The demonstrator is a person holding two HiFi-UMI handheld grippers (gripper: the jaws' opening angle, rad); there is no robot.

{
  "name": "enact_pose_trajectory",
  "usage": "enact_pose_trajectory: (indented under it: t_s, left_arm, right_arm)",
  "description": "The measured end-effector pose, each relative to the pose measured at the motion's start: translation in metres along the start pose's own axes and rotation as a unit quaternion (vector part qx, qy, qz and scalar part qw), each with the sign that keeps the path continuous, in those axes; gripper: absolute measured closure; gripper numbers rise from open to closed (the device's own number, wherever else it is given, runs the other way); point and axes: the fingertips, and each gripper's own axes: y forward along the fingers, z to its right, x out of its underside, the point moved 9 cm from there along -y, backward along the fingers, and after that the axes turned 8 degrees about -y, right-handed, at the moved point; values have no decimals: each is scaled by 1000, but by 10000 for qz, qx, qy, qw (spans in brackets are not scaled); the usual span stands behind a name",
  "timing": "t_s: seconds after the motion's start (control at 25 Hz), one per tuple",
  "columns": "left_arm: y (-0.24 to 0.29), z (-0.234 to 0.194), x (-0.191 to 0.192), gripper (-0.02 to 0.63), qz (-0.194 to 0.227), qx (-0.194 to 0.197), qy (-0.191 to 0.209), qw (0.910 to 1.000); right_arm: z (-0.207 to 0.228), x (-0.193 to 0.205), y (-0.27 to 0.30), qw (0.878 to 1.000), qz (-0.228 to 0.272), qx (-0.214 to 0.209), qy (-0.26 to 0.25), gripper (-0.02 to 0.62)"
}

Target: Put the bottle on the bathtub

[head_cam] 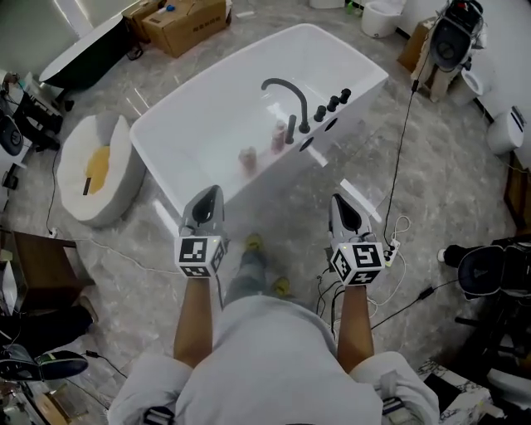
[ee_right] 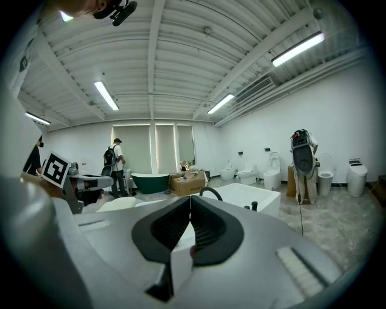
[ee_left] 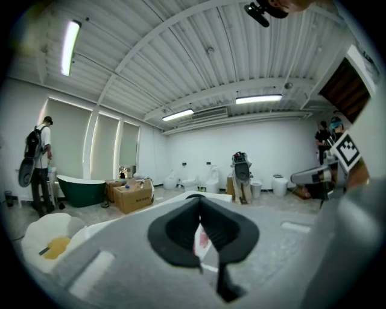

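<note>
**Both tools shut and empty, short of the bathtub**

Left tool (head_cam: pixel 210 192) and right tool (head_cam: pixel 339 201) are held side by side over the grey marbled floor (head_cam: pixel 465 191), on the near side of the white bathtub (head_cam: pixel 217 75), their tips pointing at it. In each gripper view I see the two black pads meeting at the tips, with only a narrow wedge of gap lower down and nothing gripped in it. Neither tool touches the tub.

A pinkish bottle (head_cam: pixel 279 137) stands at the tub's near side, just left of the black curved faucet (head_cam: pixel 286 91). A second bottle (head_cam: pixel 247 158), paler, stands a little nearer and to the left of the first. From the head view I cannot tell whether they sit on the rim or down inside the basin. Three black knobs (head_cam: pixel 333 103) line up on the rim to the right of the faucet.

Off to the left on the floor lies a round white basin (head_cam: pixel 116 178) with something yellow in it. A cardboard box (head_cam: pixel 184 21) sits far left. The left gripper view shows a person (ee_left: pixel 38 164) with a backpack standing by a dark green tub (ee_left: pixel 81 187) at the far wall.
</note>
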Motion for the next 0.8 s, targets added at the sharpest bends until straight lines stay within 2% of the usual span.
enact_pose_trajectory:
  t_s: [0.44, 0.8]
  left_arm:
    - [-41, 23, -35, 609, 344, 100, 95, 9993]
    - [-55, 30, -48, 609, 323, 81, 128, 9994]
  right_arm:
    - [-15, -28, -44, 9993, 268, 46, -241, 592]
    - [-17, -42, -62, 9985, 421, 96, -349, 592]
